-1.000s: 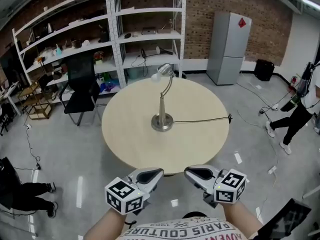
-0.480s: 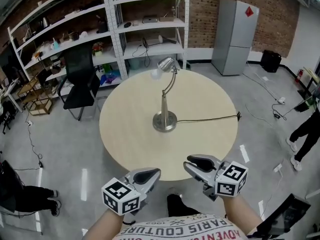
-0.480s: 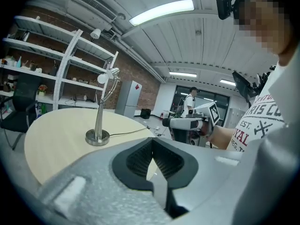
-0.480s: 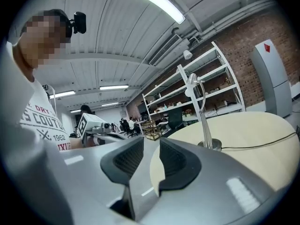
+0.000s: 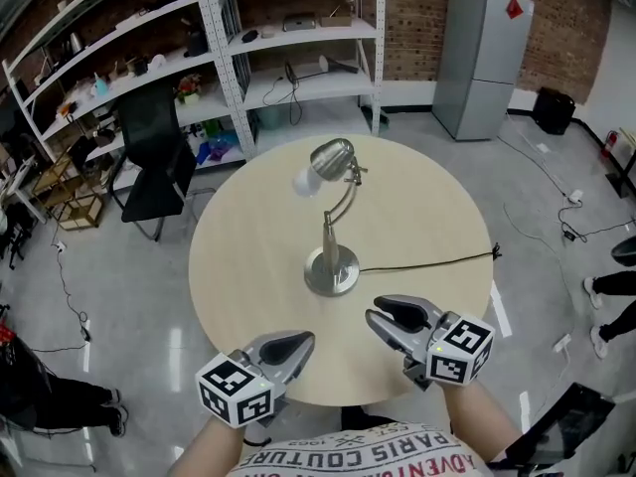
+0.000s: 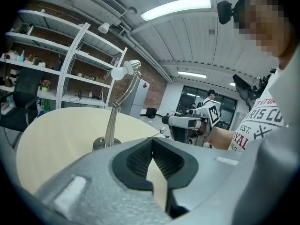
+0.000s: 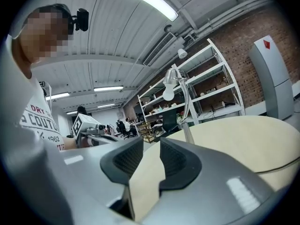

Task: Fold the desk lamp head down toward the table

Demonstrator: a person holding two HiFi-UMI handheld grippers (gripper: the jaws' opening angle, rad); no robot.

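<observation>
1. Desk lamp (image 5: 331, 237): its round metal base (image 5: 332, 271) stands near the centre of the round bench (image 5: 248, 256). The curved neck rises upright, and the lamp head (image 5: 330, 157), with its white bulb, sits high over the bench's far half, not folded down.
2. Power cord (image 5: 427, 261): runs from the base across the bench to its right edge.
3. Left tongs (image 5: 298, 342): at the bench's near edge, jaws pressed together with nothing between them.
4. Right tongs (image 5: 383, 318): over the bench's near right part. The jaws are spread, have just been opening, and hold nothing.
5. Writing: the shirt (image 5: 348, 457) on the bench's near side reads "PARIS COUTURE". The refrigerator (image 5: 492, 58) beyond the bench's far right bears a red diamond sticker with unreadable print.
</observation>
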